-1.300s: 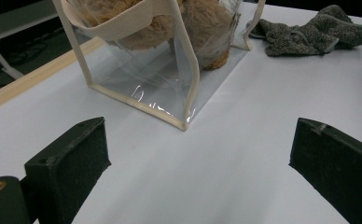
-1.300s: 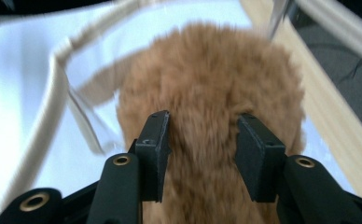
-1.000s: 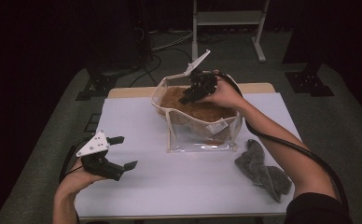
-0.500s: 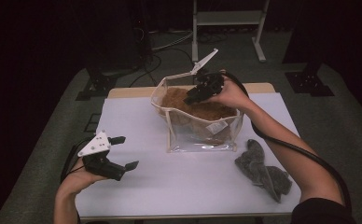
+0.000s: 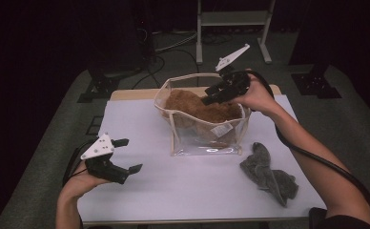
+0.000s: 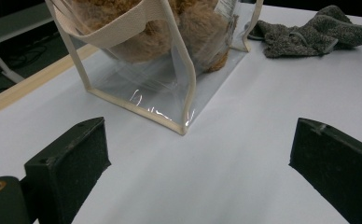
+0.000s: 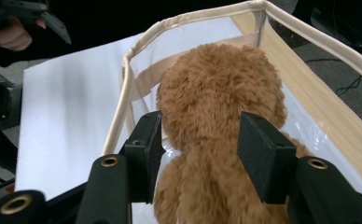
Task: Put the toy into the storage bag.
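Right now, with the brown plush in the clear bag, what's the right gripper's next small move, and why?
Probably lift the right gripper clear of the clear bag. Its jaws have just been opening and stand either side of the brown plush, which sits inside the bag. The grey cloth still lies on the table.

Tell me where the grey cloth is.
High view: the grey cloth lies on the table, front right, just right of the clear bag.

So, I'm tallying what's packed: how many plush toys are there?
1: a brown plush toy inside the clear bag. Its fur may hide another beneath.
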`<action>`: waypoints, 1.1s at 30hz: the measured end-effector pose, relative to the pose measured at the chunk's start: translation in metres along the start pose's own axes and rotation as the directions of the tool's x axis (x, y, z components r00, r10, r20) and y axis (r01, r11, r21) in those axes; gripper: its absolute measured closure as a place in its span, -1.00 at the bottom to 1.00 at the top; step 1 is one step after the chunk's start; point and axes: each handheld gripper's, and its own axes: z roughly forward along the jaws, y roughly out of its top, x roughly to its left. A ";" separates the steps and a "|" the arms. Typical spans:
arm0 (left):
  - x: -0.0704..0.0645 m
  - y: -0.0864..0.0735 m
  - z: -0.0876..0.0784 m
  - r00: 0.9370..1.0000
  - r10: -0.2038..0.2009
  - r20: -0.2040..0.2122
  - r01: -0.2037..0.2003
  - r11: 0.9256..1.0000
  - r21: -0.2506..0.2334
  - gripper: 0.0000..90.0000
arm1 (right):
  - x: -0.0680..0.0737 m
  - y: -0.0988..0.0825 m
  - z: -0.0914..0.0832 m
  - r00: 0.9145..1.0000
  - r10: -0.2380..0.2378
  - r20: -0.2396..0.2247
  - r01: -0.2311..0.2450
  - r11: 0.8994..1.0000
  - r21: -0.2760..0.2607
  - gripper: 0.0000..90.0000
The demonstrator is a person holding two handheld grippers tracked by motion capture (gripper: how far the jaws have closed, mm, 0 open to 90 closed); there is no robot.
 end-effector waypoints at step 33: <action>-0.003 -0.001 0.006 1.000 0.000 0.008 0.000 1.000 -0.006 -0.92 | 0.022 -0.088 -0.106 0.989 0.122 0.083 -0.115 0.990 -0.083 -0.04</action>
